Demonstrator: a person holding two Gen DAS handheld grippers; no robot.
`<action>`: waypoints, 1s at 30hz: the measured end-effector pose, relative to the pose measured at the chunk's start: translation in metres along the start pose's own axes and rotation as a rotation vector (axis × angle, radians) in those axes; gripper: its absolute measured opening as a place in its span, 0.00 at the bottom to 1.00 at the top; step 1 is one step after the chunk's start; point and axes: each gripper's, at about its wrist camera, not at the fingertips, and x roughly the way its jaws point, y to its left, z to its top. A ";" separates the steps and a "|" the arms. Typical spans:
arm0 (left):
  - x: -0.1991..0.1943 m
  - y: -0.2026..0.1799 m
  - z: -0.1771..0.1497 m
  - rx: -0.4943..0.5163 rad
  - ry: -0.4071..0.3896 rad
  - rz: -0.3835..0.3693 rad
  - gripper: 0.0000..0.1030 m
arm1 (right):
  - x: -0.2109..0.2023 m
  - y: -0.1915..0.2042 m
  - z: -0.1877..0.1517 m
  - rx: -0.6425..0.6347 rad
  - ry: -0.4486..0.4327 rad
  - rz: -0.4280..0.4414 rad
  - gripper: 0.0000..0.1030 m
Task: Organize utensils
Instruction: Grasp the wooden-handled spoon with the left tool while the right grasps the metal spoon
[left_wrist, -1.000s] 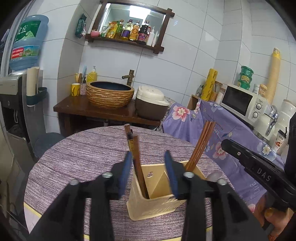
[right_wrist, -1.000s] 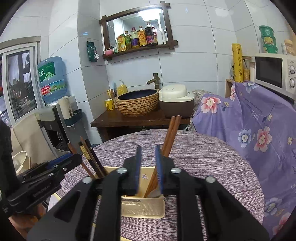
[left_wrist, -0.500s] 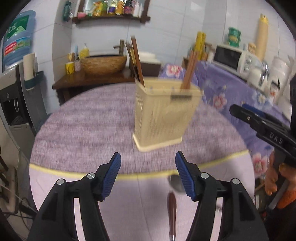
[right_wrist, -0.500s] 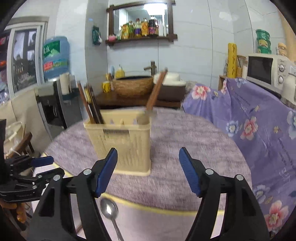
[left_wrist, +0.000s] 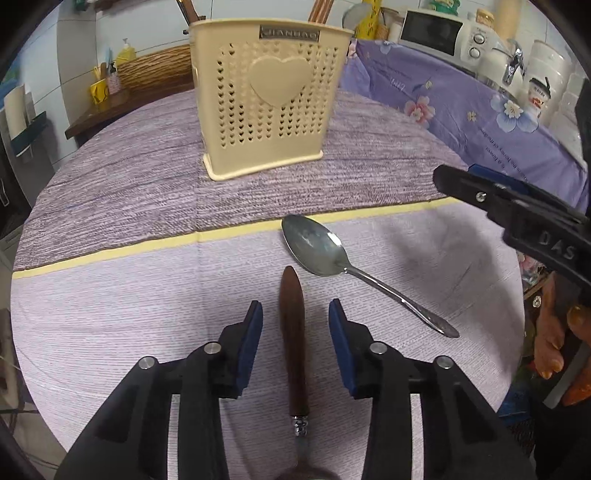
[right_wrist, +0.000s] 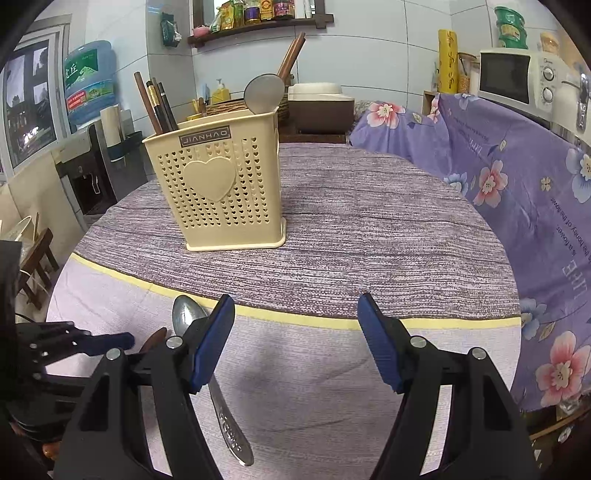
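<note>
My left gripper (left_wrist: 295, 325) spread wide, straddling wood-handled utensil (left_wrist: 293, 339) near table's (left_wrist: 110, 295) front edge — handle runs along my fingers. Right gripper (right_wrist: 295, 343) wide, empty — spoon (left_wrist: 321, 251) just beside.

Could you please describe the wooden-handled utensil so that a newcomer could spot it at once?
Start at the cream holder on the round table. Nearer, past the yellow stripe, two utensils lie flat. It is the brown wooden-handled utensil between the left hand-held gripper fingers, unlike the all-metal spoon beside it.
</note>
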 end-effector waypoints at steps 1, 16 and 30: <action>0.004 -0.001 0.000 0.001 0.010 0.004 0.33 | -0.001 0.000 -0.001 0.000 0.001 0.005 0.67; 0.005 0.039 0.007 -0.107 -0.016 0.080 0.16 | 0.016 0.024 -0.008 -0.082 0.101 0.121 0.67; 0.001 0.062 0.006 -0.203 -0.042 0.113 0.16 | 0.074 0.087 -0.014 -0.329 0.313 0.196 0.67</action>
